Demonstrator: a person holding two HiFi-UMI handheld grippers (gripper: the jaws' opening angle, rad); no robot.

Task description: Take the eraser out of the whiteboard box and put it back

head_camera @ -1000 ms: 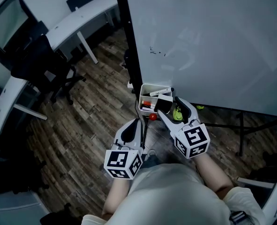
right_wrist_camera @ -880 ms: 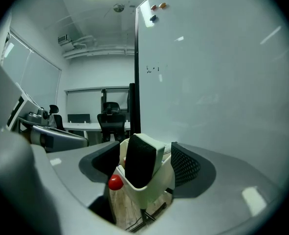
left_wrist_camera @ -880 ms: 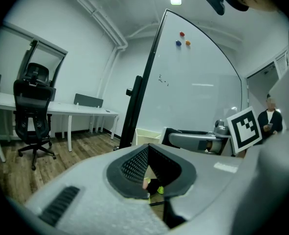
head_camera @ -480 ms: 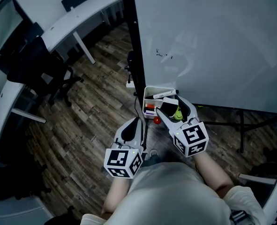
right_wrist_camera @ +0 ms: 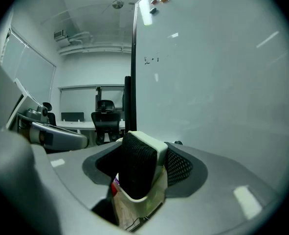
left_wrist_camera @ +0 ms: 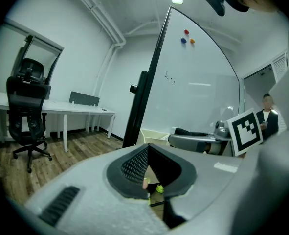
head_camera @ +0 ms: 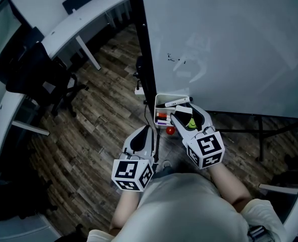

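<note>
Wood-plank floor [head_camera: 103, 115] runs under a standing whiteboard [head_camera: 229, 44], with a black office chair [head_camera: 43, 69] and a long white bench [head_camera: 83, 19] off to the left of the head view. 3 small magnets [left_wrist_camera: 187, 35] sit high on the board. A white whiteboard box [head_camera: 169, 97] hangs at the board's lower edge beside its dark frame, and markers [head_camera: 162, 116] lie inside it.

The right gripper [head_camera: 185, 115] reaches over the box with the eraser [right_wrist_camera: 139, 170] between its fingers, which have just been closing. The eraser stands tilted in the gap, black felt toward 1 pad and white back against the other. Its lower end is down at the box, so it is at the box and in the fingers at once.

The left gripper [head_camera: 146, 131] hangs just left of the box and nearer the person, apart from it. Its fingers meet at the tips with nothing between them.
</note>
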